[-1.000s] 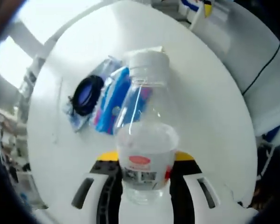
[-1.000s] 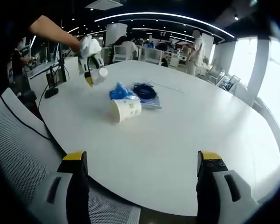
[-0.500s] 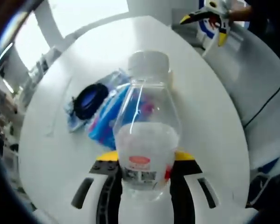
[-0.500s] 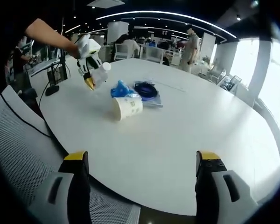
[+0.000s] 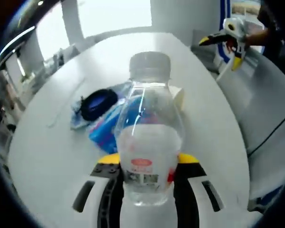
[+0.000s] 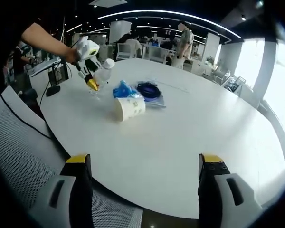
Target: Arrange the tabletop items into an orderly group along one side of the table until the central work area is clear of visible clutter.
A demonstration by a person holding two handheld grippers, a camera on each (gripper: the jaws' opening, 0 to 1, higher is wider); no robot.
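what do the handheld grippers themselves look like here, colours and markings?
Both match: the right gripper has white jaw housings with dark slots, black inner fingers and yellow caps on the fingertips. The left gripper shows the same white shells, black fingers and yellow band; seen from the right gripper view, its body is white with yellow tips.

left gripper [image 5: 147, 175] clamped on bottle [image 5: 149, 137], jaws pressed to its lower body on both sides, bottle upright between them. in right gripper view, left gripper [image 6: 91, 66] held out over table's far left side, bare forearm [image 6: 45, 38] reaching in from upper left, hand wrapped round its handle, bottle [image 6: 102, 73] tilted in grip. right gripper [image 6: 145, 185] low, jaws spread wide apart, nothing between them. in left gripper view, right gripper [image 5: 228, 40] seen at upper right, jaws parted, hand behind it.
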